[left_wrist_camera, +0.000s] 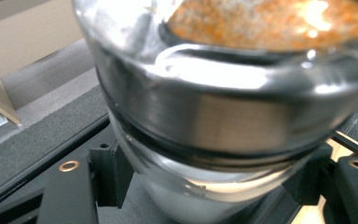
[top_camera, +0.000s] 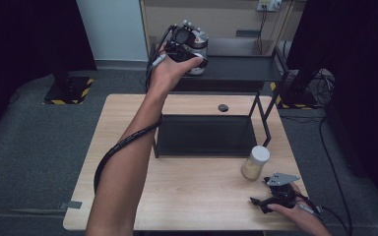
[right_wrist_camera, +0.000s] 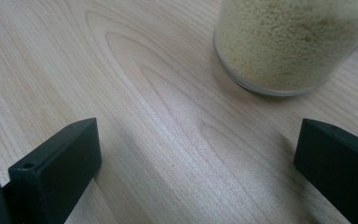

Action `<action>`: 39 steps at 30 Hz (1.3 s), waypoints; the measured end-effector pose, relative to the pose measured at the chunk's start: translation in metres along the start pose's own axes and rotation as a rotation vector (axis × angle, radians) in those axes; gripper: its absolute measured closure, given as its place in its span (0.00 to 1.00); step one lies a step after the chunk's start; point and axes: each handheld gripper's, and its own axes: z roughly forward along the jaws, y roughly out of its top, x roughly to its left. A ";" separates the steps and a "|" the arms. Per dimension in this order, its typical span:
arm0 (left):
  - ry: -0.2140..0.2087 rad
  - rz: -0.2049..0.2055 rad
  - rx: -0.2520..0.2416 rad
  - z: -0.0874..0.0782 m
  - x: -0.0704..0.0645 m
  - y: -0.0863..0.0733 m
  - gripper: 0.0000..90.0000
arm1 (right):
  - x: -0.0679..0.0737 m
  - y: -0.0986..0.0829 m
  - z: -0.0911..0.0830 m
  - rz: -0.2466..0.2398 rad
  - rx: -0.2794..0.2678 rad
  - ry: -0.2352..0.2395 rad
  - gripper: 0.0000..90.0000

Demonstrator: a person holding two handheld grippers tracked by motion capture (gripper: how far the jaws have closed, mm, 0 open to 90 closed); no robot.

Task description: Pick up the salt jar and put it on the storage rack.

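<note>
A glass jar with a silver metal lid (top_camera: 199,43) stands at the left end of the black rack's top shelf (top_camera: 246,69). My left gripper (top_camera: 193,53) is raised to it, one jaw on each side, shut on the jar. In the left gripper view the jar (left_wrist_camera: 223,116) looms close, showing orange grainy contents. A second jar (top_camera: 255,162) with a white lid and pale yellow grains stands on the table at the right. My right gripper (top_camera: 262,192) rests open on the table just in front of it, and that jar (right_wrist_camera: 289,42) sits beyond the jaws' gap (right_wrist_camera: 196,158).
The black rack's lower shelf (top_camera: 204,135) lies flat on the wooden table (top_camera: 187,196), with slanted legs at its right. A small dark round disc (top_camera: 223,107) lies on the table behind it. Cables trail on the floor at the right.
</note>
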 end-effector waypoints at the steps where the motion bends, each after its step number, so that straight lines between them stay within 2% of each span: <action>1: -0.002 -0.004 0.001 0.001 0.001 0.000 0.33 | 0.000 0.000 0.000 0.000 0.000 0.000 0.02; 10: -0.024 -0.032 0.022 0.009 0.008 0.000 0.33 | 0.000 0.000 0.000 -0.001 0.000 0.002 0.02; 11: -0.038 -0.038 0.009 0.010 0.010 -0.002 0.33 | 0.000 0.000 0.000 -0.001 0.000 0.002 0.02; 13: -0.038 -0.041 0.004 0.011 0.011 -0.003 0.33 | 0.000 0.000 0.000 -0.001 0.000 0.002 0.02; 18: -0.031 -0.038 0.031 0.010 0.009 0.003 0.33 | 0.000 0.000 0.000 -0.001 0.000 0.002 0.02; 21: -0.045 -0.028 0.010 0.011 0.012 -0.002 0.33 | 0.000 0.000 0.000 -0.001 0.000 0.002 0.02; 23: -0.034 -0.014 -0.003 0.010 0.010 -0.004 0.30 | -0.001 0.000 0.000 -0.003 0.000 0.002 0.02; 24: -0.032 -0.011 -0.009 0.008 0.009 -0.005 0.24 | 0.000 0.000 0.000 -0.001 0.000 0.002 0.02; 28: 0.004 0.008 -0.027 -0.004 0.003 -0.009 0.16 | 0.000 0.000 0.000 -0.001 0.000 0.002 0.02; 31: 0.021 0.013 -0.036 -0.016 -0.002 -0.014 0.15 | 0.000 0.000 0.000 0.000 0.000 0.002 0.02; 35: 0.022 0.014 -0.045 -0.035 -0.008 -0.025 0.16 | 0.000 0.000 0.000 -0.001 0.001 0.003 0.02; 39: -0.008 0.040 -0.074 -0.052 -0.008 -0.040 0.16 | 0.000 0.000 0.000 -0.002 0.001 0.003 0.02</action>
